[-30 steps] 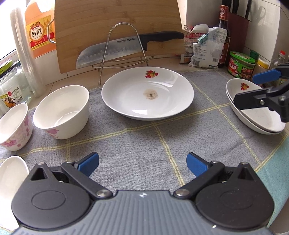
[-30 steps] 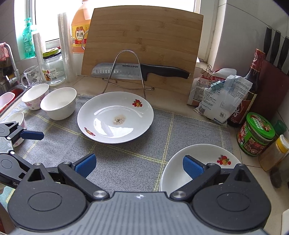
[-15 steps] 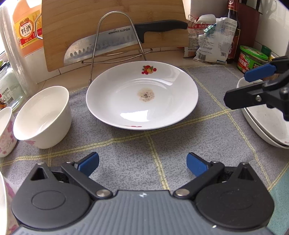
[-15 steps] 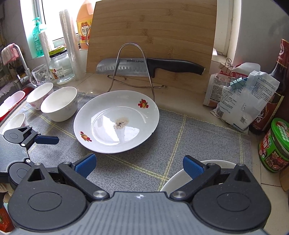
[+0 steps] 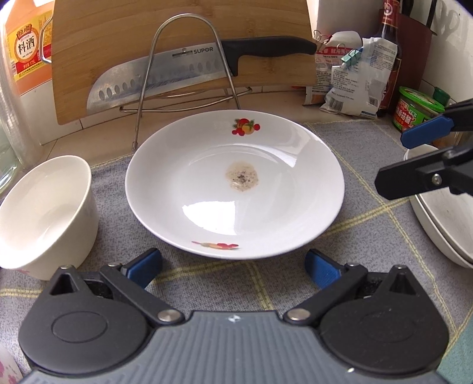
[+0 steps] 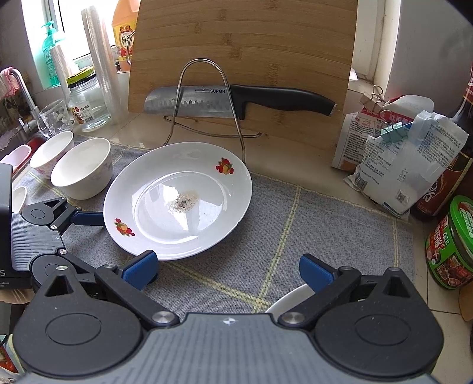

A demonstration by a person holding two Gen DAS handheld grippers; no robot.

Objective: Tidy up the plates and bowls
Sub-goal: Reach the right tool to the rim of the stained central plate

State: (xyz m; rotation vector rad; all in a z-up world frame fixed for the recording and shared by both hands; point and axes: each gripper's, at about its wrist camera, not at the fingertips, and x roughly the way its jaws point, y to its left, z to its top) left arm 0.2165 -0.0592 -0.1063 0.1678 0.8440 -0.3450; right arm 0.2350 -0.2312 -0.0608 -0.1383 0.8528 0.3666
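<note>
A white plate (image 5: 235, 183) with fruit prints and a food stain lies on the grey mat; it also shows in the right wrist view (image 6: 180, 201). My left gripper (image 5: 233, 267) is open, just short of the plate's near rim. My right gripper (image 6: 227, 270) is open, near the plate's right edge, above stacked white plates (image 5: 443, 218). A plain white bowl (image 5: 44, 215) stands left of the plate. A floral bowl (image 6: 51, 153) stands behind the plain bowl (image 6: 82, 168).
A wire rack (image 5: 186, 76) holds a knife (image 5: 192, 68) against a bamboo board (image 5: 177, 26) behind the plate. Bags (image 6: 408, 165), a green-lidded jar (image 6: 452, 245) and bottles crowd the right. A glass jar (image 6: 87, 100) and sink lie left.
Both grippers have moved forward toward the stained plate, which now looks larger. The left gripper's fingers have come close to its near rim. Both stay open.
</note>
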